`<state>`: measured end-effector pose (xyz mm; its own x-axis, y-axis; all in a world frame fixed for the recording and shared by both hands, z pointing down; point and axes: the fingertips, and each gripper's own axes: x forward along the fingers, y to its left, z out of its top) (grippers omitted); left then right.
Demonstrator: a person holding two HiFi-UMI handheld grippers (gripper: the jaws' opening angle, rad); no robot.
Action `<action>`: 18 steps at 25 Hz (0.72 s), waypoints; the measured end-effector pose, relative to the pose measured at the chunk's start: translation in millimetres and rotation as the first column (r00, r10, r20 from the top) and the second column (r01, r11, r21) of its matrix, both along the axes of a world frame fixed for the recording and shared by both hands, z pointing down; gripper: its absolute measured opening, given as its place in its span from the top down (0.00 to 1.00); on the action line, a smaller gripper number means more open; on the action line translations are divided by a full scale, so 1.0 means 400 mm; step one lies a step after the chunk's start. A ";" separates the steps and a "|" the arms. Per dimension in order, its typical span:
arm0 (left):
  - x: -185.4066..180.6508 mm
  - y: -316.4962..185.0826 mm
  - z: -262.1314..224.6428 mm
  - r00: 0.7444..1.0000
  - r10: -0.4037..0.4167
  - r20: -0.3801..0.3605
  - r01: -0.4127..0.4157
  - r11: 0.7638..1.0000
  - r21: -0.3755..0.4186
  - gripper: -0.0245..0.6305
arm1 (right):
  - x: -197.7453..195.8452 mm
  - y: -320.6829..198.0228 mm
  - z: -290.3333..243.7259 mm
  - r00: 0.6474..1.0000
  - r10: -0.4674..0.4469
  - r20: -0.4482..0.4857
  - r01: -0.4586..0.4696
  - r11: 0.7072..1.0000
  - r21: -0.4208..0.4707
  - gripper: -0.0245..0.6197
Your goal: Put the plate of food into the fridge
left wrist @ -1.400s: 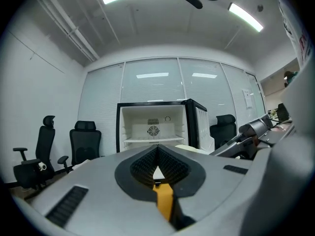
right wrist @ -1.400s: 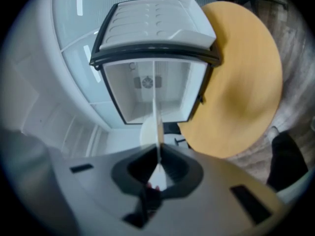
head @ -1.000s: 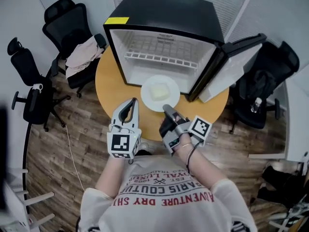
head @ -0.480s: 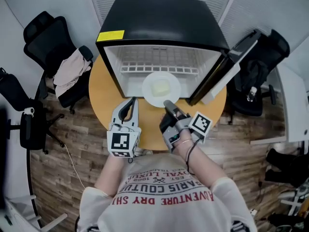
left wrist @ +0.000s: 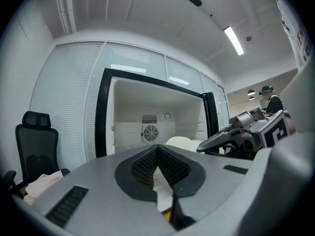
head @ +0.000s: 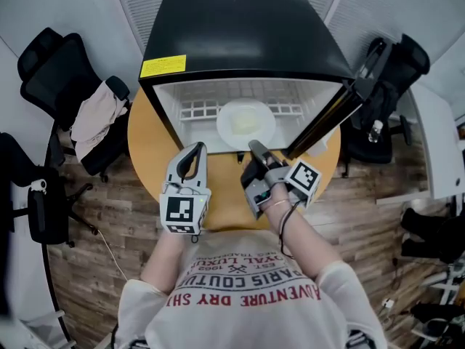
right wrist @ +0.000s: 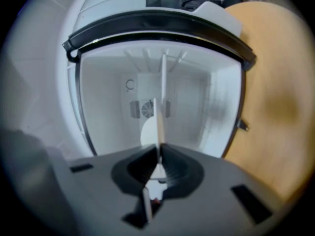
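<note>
The print on my T-shirt (head: pixel 247 286) reads upside down from here, with "PARIS" and "ADVENTURE DRY" legible. My left gripper (head: pixel 198 150) hovers over the round wooden table (head: pixel 145 151), its jaws together on nothing. My right gripper (head: pixel 253 146) is clamped on the near rim of the white plate (head: pixel 227 126). The plate carries a pale yellow slab of food (head: pixel 245 123) and is inside the mouth of the open black fridge (head: pixel 240 27), in front of its wire shelf (head: pixel 200 109). The fridge's yellow label (head: pixel 163 66) is too small to read.
</note>
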<state>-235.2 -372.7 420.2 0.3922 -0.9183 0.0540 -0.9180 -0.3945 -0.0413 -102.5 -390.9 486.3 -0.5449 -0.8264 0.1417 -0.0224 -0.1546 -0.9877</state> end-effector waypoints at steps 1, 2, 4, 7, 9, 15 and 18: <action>-0.001 -0.007 0.002 1.000 0.006 -0.001 -0.006 1.000 -0.001 0.91 | -0.001 -0.008 0.001 1.000 0.007 -0.003 -0.007 1.000 0.000 0.90; -0.003 -0.015 0.003 1.000 0.010 -0.002 -0.010 1.000 -0.001 0.91 | -0.003 -0.017 0.002 1.000 0.013 -0.006 -0.013 1.000 0.002 0.90; -0.008 -0.032 0.006 1.000 0.015 -0.005 -0.015 1.000 -0.002 0.91 | -0.009 -0.035 0.003 1.000 0.021 -0.012 -0.021 1.000 0.002 0.90; -0.011 -0.055 0.012 1.000 0.020 -0.011 -0.020 1.000 -0.007 0.91 | -0.020 -0.061 0.007 1.000 0.027 -0.016 -0.027 1.000 -0.008 0.90; -0.012 -0.066 0.016 1.000 0.024 -0.013 -0.024 1.000 -0.009 0.91 | -0.024 -0.078 0.010 0.999 0.036 -0.013 -0.036 0.999 -0.016 0.90; -0.026 -0.097 0.023 1.000 0.019 -0.020 -0.019 1.000 -0.021 0.91 | -0.032 -0.121 0.008 0.999 0.053 -0.002 -0.053 0.998 -0.026 0.90; -0.031 -0.107 0.032 1.000 0.017 -0.023 -0.018 0.999 -0.029 0.91 | -0.036 -0.142 0.009 0.998 0.061 -0.006 -0.061 0.998 -0.017 0.90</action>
